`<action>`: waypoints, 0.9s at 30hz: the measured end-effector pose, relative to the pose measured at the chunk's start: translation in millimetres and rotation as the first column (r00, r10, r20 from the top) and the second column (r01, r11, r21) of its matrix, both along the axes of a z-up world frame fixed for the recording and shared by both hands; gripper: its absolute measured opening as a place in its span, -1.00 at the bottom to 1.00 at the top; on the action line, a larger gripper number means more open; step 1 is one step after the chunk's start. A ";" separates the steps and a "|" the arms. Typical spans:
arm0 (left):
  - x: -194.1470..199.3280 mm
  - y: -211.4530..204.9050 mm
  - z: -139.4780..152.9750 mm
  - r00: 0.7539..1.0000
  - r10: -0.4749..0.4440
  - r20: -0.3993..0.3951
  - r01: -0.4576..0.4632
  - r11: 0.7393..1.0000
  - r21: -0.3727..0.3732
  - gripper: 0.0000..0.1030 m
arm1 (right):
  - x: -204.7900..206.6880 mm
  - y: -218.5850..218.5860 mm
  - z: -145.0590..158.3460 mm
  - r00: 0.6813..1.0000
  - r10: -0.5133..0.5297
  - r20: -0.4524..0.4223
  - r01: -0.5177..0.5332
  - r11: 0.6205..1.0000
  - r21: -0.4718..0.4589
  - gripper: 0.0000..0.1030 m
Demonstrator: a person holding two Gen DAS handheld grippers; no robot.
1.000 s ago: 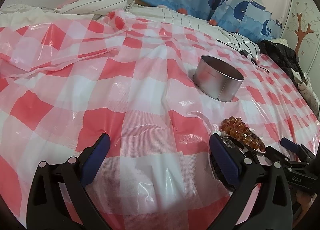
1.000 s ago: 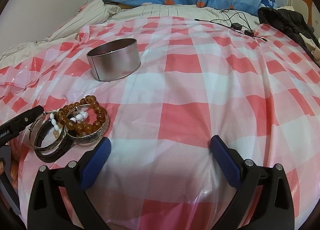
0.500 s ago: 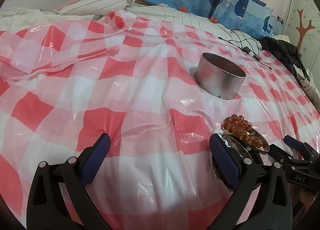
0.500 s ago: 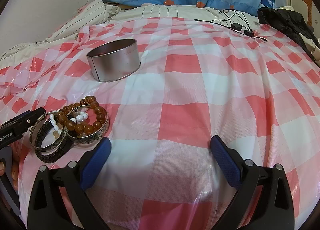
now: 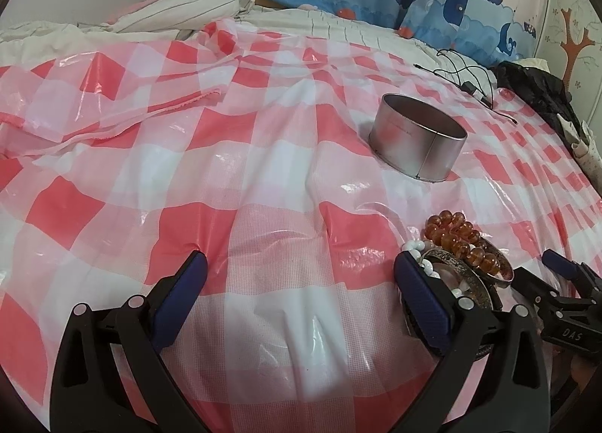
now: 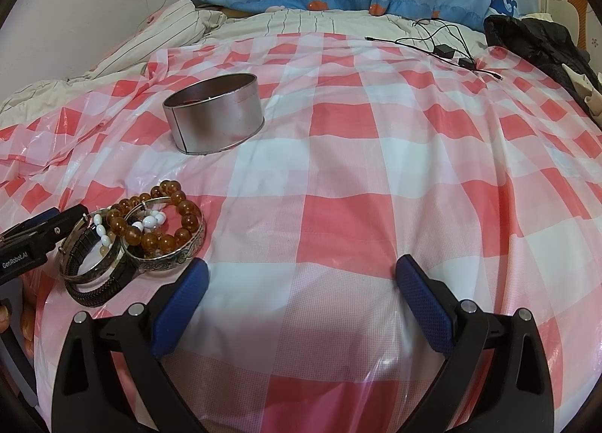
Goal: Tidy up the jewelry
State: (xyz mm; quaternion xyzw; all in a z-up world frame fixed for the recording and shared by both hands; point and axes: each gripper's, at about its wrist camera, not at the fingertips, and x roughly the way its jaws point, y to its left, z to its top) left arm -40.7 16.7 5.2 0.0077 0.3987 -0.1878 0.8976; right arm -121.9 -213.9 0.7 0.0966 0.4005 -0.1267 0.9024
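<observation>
Both tools sit low over the bed, with nothing in them. The left gripper (image 5: 301,282) has its jaws spread wide apart, and so does the right gripper (image 6: 301,282). They point forward and a bit down at the cloth (image 6: 338,214), which is red and white, thin and shiny. The jewelry is a small heap just by the tips: it lies between the two tools, close to the right pad of the left one and the left pad of the right one. In the heap are brown beads (image 6: 165,214), white beads (image 6: 150,222), a silver bangle (image 6: 169,259), a second silver ring (image 6: 90,267) and a black band (image 6: 98,291). They lie on top of each other and touch. Farther out in front stands a round tin (image 6: 214,116), open at the top, well apart from the heap. I think the jewelry should go in there. Things could go wrong here. The pieces are tangled, so a pull on one may drag the others along. The round beads may slip out of the pads. The cloth is loose and could get pinched and tug the tin over.
</observation>
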 end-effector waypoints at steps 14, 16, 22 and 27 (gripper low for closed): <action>-3.9 1.7 3.2 1.000 0.013 0.011 -0.012 1.000 -0.005 0.85 | -0.5 -0.9 0.3 1.000 0.000 0.003 0.000 1.000 0.002 0.85; -10.2 9.3 12.0 0.998 0.023 0.051 -0.021 0.998 -0.053 0.85 | 0.5 -2.2 1.2 1.000 0.000 0.004 0.000 1.000 0.007 0.85; -24.2 -12.7 36.9 0.984 -0.135 0.113 0.143 0.987 -0.067 0.85 | 3.3 -4.9 3.7 1.000 -0.003 -0.004 0.003 1.000 0.005 0.85; -29.8 -57.7 47.8 0.924 -0.355 0.140 0.343 0.934 0.106 0.85 | 3.2 -3.8 1.8 1.000 -0.006 -0.007 0.006 1.000 0.003 0.85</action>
